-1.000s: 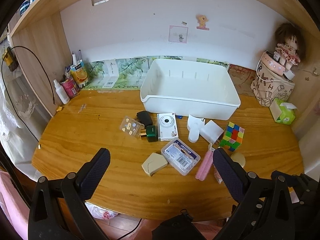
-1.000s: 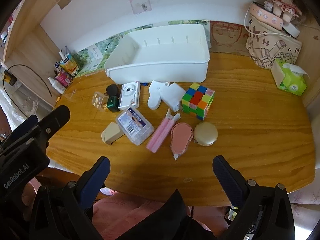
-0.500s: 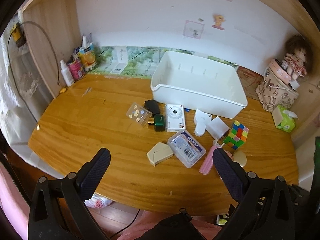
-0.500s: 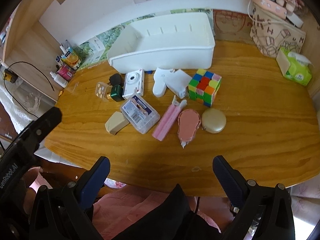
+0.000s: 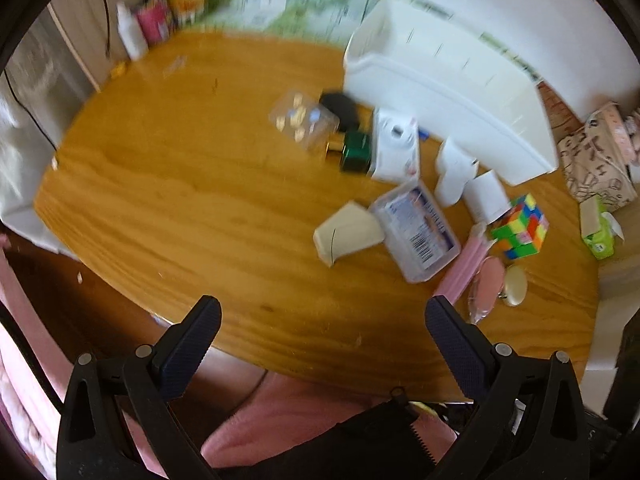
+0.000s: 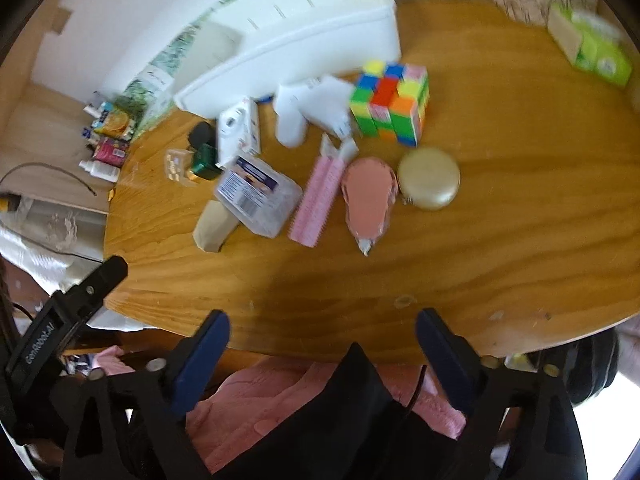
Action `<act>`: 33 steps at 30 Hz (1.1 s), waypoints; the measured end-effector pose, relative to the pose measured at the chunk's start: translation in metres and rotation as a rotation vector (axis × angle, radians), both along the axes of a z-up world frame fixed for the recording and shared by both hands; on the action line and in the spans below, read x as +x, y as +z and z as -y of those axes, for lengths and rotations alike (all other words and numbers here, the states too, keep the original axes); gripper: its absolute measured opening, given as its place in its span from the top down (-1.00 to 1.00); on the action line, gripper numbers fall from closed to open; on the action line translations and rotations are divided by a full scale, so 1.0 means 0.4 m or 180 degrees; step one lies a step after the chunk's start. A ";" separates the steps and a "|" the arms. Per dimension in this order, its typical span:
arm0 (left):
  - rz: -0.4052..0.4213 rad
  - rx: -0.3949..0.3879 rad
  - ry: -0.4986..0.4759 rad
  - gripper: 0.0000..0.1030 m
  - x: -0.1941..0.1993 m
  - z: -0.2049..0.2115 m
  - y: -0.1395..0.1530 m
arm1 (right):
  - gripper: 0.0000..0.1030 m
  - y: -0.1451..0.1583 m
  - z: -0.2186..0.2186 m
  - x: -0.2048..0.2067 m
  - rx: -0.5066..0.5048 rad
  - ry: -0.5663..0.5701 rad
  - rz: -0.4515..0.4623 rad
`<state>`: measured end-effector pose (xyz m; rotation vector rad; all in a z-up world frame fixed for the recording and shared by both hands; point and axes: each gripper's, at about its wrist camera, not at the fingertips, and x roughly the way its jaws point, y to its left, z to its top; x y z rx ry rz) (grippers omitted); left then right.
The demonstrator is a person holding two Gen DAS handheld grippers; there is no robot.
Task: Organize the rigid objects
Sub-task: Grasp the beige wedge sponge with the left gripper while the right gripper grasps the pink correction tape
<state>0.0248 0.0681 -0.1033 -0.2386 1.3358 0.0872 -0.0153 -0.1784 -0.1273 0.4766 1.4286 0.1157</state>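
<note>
Both grippers have dipped toward the near edge of the wooden table (image 6: pixel 520 184) since the earlier frames, so the clutter now sits higher and tilted in each view, and motion smears both pictures. The right gripper (image 6: pixel 322 330) has just been closing a little; its jaws are parted with nothing between them, hanging over the table's near edge. The left gripper (image 5: pixel 322 314) is also spread wide and empty, over the same edge.

Rigid objects lie in a loose cluster well ahead of both grippers. Closest to the right gripper are a pink oval case (image 6: pixel 368 196) and a round gold compact (image 6: pixel 429 178), just beside each other. Left of them lies a pink comb-like piece (image 6: pixel 318 196), then a clear plastic box (image 6: pixel 258 194) with a printed label, touching a beige wedge-shaped item (image 6: pixel 212 226). Farther back stand a multicoloured puzzle cube (image 6: pixel 390 104), two white pieces, possibly a bottle and a packet, a white compact camera (image 6: pixel 238 130) and a small green block (image 6: pixel 206 162).

Behind the cluster sits a white plastic bin (image 6: pixel 304 36), apparently empty. A green tissue pack (image 6: pixel 592 50) rests at the far right.
</note>
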 end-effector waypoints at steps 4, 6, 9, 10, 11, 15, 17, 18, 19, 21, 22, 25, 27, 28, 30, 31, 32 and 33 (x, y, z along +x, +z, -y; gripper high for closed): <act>-0.0487 -0.0077 0.0096 -0.94 0.040 0.000 -0.076 | -0.59 -0.056 0.023 0.023 0.0131 -0.0113 -0.0304; -0.0707 -0.0118 0.0162 -0.89 0.063 0.002 -0.112 | -0.57 -0.082 0.032 0.037 0.0158 -0.0136 -0.0437; -0.0914 -0.0187 0.0225 -0.89 0.093 0.006 -0.151 | -0.49 -0.108 0.043 0.065 0.0169 -0.0130 -0.0574; -0.0945 -0.0204 0.0234 -0.89 0.101 0.008 -0.157 | -0.47 -0.116 0.049 0.076 0.0172 -0.0142 -0.0619; -0.0986 -0.0230 0.0244 -0.89 0.109 0.011 -0.166 | -0.47 -0.123 0.055 0.086 0.0177 -0.0155 -0.0657; -0.1097 -0.0296 0.0275 -0.89 0.137 0.022 -0.186 | -0.44 -0.148 0.074 0.123 0.0185 -0.0171 -0.0769; -0.1132 -0.0332 0.0308 -0.89 0.154 0.025 -0.195 | -0.39 -0.159 0.077 0.143 0.0199 -0.0161 -0.0813; -0.1143 -0.0337 0.0330 -0.89 0.160 0.025 -0.199 | -0.38 -0.163 0.078 0.154 0.0197 -0.0150 -0.0829; -0.1151 -0.0340 0.0358 -0.89 0.166 0.025 -0.202 | -0.38 -0.167 0.079 0.164 0.0188 -0.0133 -0.0848; -0.1176 -0.0335 0.0399 -0.89 0.180 0.017 -0.201 | -0.36 -0.173 0.081 0.177 0.0171 -0.0105 -0.0876; -0.1184 -0.0345 0.0422 -0.90 0.183 0.015 -0.202 | -0.34 -0.176 0.081 0.184 0.0158 -0.0092 -0.0890; -0.1142 -0.0386 0.0475 -0.89 0.201 0.007 -0.199 | -0.31 -0.181 0.077 0.201 0.0098 -0.0016 -0.0929; -0.1179 -0.0350 0.0495 -0.83 0.205 0.004 -0.205 | -0.26 -0.187 0.080 0.217 0.0090 0.0031 -0.0960; -0.1215 -0.0364 0.0520 -0.78 0.214 0.002 -0.216 | -0.25 -0.190 0.078 0.221 0.0088 0.0040 -0.0974; -0.1264 -0.0409 0.0576 -0.71 0.222 -0.006 -0.238 | -0.23 -0.192 0.081 0.229 0.0083 0.0057 -0.0986; -0.1279 -0.0444 0.0602 -0.68 0.224 -0.010 -0.243 | -0.21 -0.190 0.081 0.235 0.0069 0.0079 -0.0967; -0.1280 -0.0463 0.0617 -0.66 0.226 -0.012 -0.244 | -0.21 -0.189 0.081 0.241 0.0056 0.0091 -0.0959; -0.1273 -0.0465 0.0620 -0.64 0.225 -0.019 -0.248 | -0.20 -0.187 0.080 0.249 0.0034 0.0105 -0.0946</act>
